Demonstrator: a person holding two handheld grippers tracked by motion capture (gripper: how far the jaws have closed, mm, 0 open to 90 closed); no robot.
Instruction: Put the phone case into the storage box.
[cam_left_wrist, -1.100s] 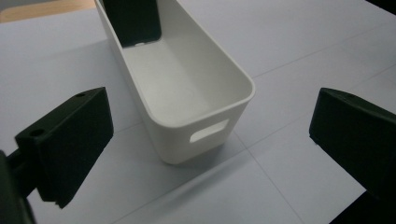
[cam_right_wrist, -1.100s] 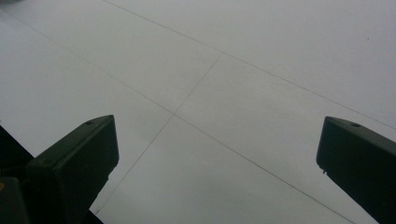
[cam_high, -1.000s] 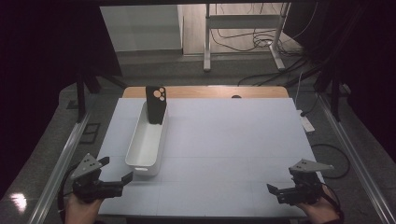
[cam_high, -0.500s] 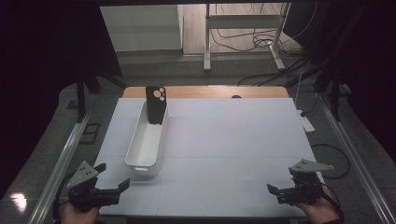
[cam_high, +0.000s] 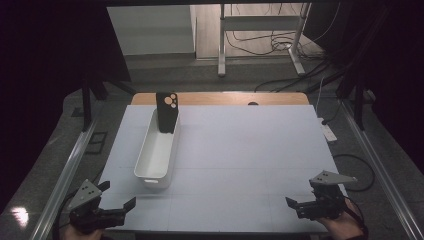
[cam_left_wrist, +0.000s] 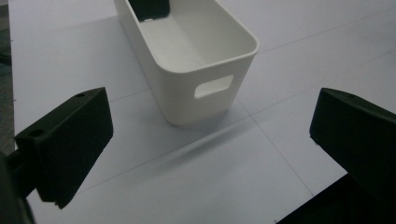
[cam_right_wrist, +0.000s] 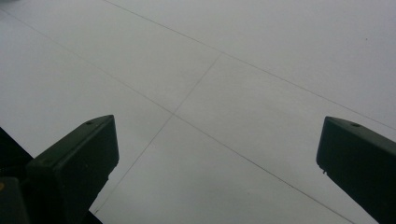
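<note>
A long white bin (cam_high: 156, 150) lies lengthwise on the left half of the white table (cam_high: 240, 150). A black phone case (cam_high: 167, 112) with round pale cut-outs stands upright in the bin's far end. My left gripper (cam_high: 120, 202) hovers open over the near left corner, its jaws wide apart, a short way in front of the bin's handle end (cam_left_wrist: 212, 86). The case's lower edge (cam_left_wrist: 148, 8) peeks in at the top of the left gripper view. My right gripper (cam_high: 295, 204) is open at the near right corner, over bare table (cam_right_wrist: 224, 93).
A wooden strip (cam_high: 220, 98) runs along the table's far edge. Metal rails (cam_high: 65, 170) flank the table on both sides. A white power strip (cam_high: 328, 132) lies on the floor to the right, and a metal stand with cables (cam_high: 260, 45) is behind.
My left gripper has drawn back toward the near edge and dropped lower in the high view. The right gripper has stayed in place. Bin and case are unmoved.
</note>
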